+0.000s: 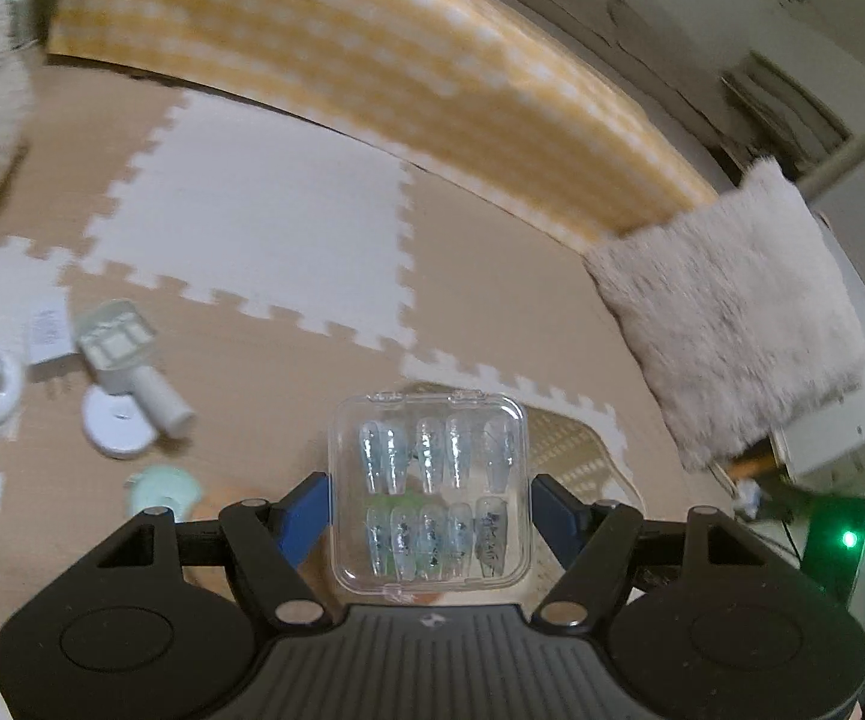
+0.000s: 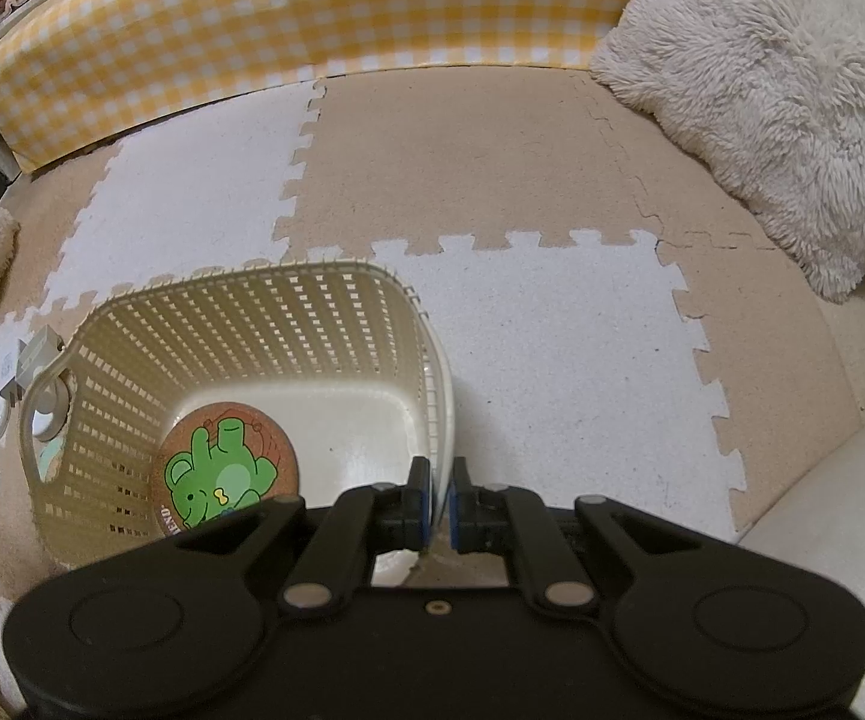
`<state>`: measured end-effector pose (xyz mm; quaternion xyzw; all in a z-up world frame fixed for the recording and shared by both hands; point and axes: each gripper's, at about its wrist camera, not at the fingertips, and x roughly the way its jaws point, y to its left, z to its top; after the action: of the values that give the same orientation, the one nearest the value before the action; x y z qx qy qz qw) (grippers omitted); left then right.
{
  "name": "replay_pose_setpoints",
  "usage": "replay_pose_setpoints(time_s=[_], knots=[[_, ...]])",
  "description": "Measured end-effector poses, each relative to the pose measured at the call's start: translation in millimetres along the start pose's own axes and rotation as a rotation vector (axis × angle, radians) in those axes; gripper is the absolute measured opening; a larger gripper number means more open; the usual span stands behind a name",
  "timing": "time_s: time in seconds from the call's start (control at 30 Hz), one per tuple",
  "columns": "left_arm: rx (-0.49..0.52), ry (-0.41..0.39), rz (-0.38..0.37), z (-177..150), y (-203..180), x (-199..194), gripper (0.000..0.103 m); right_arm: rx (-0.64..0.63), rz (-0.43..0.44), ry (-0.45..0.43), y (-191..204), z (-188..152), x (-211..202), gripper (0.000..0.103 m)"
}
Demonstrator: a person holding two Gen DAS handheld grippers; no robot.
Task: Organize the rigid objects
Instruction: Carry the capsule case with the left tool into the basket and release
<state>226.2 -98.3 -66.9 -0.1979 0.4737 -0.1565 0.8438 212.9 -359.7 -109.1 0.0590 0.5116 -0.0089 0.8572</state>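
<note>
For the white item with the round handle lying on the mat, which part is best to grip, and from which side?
Probably the cylindrical handle. It lies flat on the foam mat and sticks out clear of the white disc, so come from above, jaws across its width. The squarish head looks wider.

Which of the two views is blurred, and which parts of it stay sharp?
Left wrist view: the floor mat, the checked cushion and the small white objects are smeared by motion, while the left gripper and the clear nail case it holds look sharp. Right wrist view: sharp throughout, only bent by the fisheye; the basket is crisp.
</note>
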Motion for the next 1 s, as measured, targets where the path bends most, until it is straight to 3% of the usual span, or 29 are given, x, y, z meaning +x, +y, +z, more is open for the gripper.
replay_pose_setpoints(time_s=[0.3,0.47,1.0], knots=[[0.038,0.039,0.002,-6.1,-24.1,21.8,0.073,0.002,0.002,-0.001,-0.2,0.2,-0.2,0.006],[0.049,0.060,0.054,-8.8,-22.1,29.4,0.073,0.001,0.001,-0.001,-0.5,0.5,-0.3,0.006],[0.065,0.095,0.057,-13.4,-21.0,37.9,0.074,-0.002,-0.002,0.001,1.1,0.6,-1.1,0.006]])
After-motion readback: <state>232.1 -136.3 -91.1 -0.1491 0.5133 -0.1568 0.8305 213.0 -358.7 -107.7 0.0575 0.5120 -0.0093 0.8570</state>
